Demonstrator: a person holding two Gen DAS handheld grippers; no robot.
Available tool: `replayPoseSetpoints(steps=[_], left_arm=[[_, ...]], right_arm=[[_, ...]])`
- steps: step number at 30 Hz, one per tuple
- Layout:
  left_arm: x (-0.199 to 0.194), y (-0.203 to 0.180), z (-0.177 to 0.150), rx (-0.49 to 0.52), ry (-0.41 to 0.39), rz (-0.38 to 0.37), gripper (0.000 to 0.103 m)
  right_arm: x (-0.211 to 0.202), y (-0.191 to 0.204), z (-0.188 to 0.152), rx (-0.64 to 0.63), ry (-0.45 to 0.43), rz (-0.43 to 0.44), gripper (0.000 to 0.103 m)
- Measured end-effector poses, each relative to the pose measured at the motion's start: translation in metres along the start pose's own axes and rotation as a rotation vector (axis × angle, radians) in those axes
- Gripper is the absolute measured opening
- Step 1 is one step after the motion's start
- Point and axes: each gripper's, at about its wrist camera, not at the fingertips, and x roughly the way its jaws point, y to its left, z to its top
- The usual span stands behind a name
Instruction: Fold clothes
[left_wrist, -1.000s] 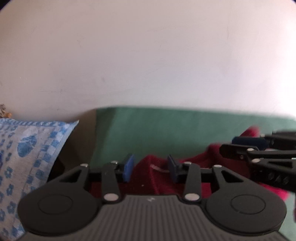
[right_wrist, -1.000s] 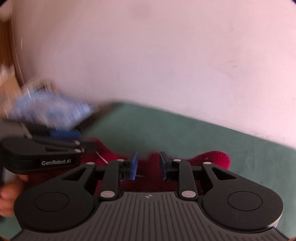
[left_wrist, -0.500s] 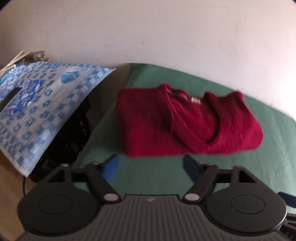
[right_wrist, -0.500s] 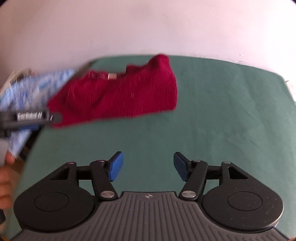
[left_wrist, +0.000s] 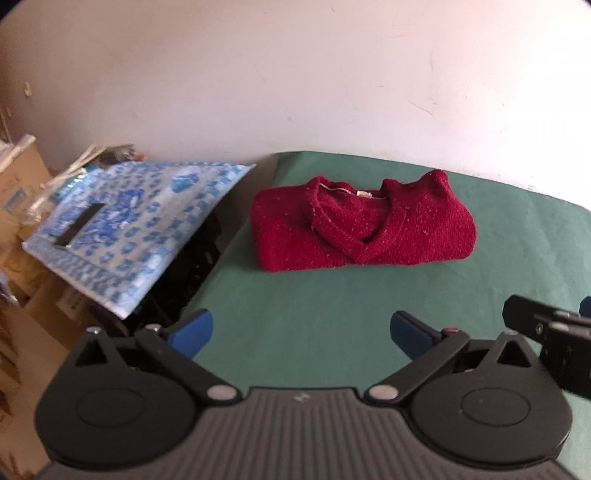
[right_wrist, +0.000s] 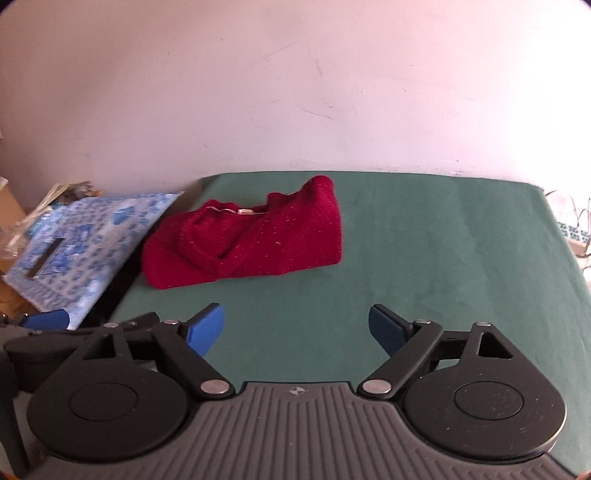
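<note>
The red knitted V-neck sweater (left_wrist: 364, 227) lies folded compactly on the green cloth-covered table (right_wrist: 424, 258). My left gripper (left_wrist: 301, 330) and right gripper (right_wrist: 297, 328) gape wide, empty; any snag could unroll it

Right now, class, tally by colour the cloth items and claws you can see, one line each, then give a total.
Red folded knitted sweater: 1
Green cloth table cover: 1
Blue-and-white patterned cloth: 1
Black claws with blue pads: 2, left claw, right claw
Total: 5

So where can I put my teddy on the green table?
Right of the red sweater the green table is bare to its far edge. The strip between the sweater and both hand-held grippers is free too. The left side is crowded by the blue patterned bag.
</note>
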Motion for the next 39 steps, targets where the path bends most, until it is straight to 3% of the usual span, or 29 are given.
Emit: replayPoseSetpoints(steps=[6,10,19,26,34,39], left_arm=[[-0.022,0.001,-0.02,-0.05,0.049,0.02,0.102],[-0.035,0.002,-0.019,-0.008,-0.006,0.035,0.102],[-0.039,0.024,0.001,0.1,-0.058,-0.045,0.103],[-0.029,0.048,0.012,0.12,-0.055,-0.135,0.103],[-0.017,0.056,0.012,0.128,-0.052,-0.161,0.103],[-0.015,0.056,0.016,0.102,-0.046,-0.148,0.103]], right_arm=[[-0.026,-0.003,-0.008,-0.023,-0.015,0.011,0.089],[-0.035,0.002,-0.007,-0.015,-0.041,-0.026,0.089],[-0.042,0.03,0.0,0.061,-0.085,-0.106,0.089],[-0.045,0.06,0.0,0.072,-0.126,-0.159,0.089],[-0.035,0.071,0.002,0.072,-0.079,-0.169,0.089],[-0.032,0.078,0.008,0.015,-0.094,-0.167,0.089]])
